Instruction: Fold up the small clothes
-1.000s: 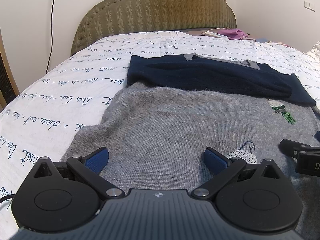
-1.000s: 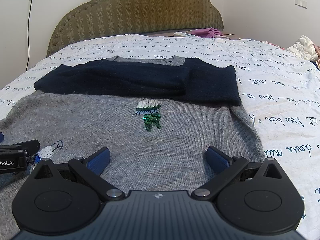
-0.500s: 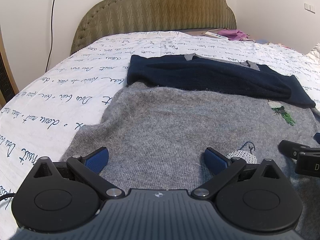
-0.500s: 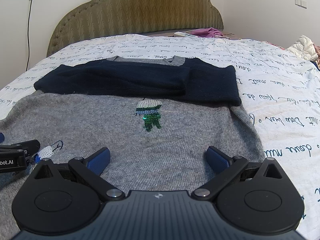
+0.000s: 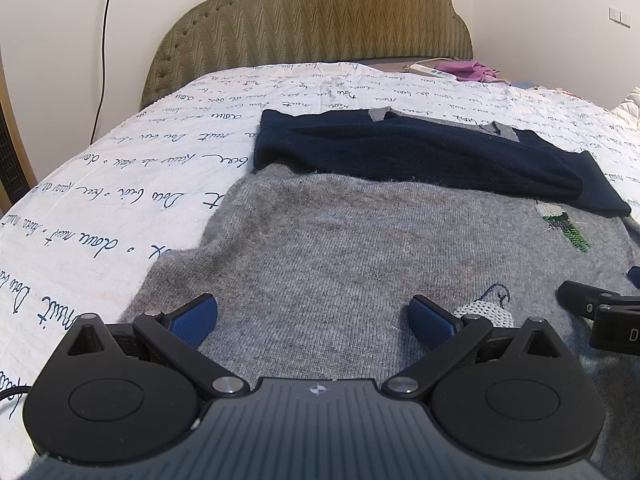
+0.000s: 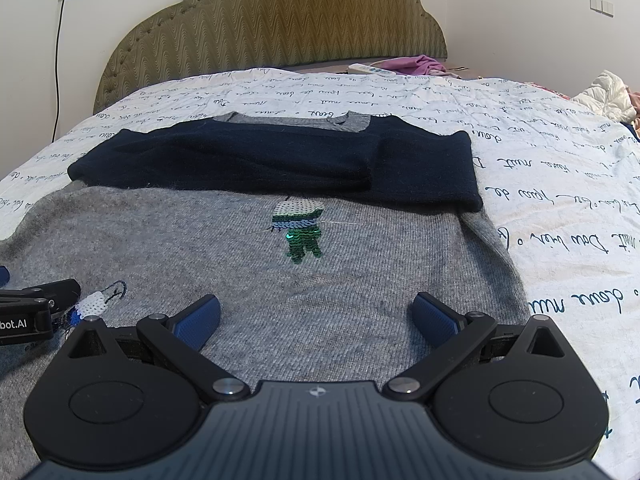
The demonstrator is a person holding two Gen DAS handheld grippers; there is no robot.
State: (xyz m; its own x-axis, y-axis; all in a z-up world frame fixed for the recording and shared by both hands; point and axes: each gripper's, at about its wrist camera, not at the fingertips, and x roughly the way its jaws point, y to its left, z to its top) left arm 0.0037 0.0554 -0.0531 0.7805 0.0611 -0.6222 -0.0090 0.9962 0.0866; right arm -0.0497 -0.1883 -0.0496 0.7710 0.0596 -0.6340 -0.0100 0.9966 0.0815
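While both claws gape, fuzzy grey knit sweater lies flat.

Left gripper housing, seen from the right wrist view: white letters "bot.AI", the start cut off by the frame edge
Right gripper housing, seen from the left wrist view: a single white letter "D", the rest out of frame
Bedspread: rows of dark blue cursive handwriting printed upside down across the white fabric; the words cannot be made out with certainty
Grey sweater: sequin figures only, no lettering
Wall sockets and switches: no readable marks
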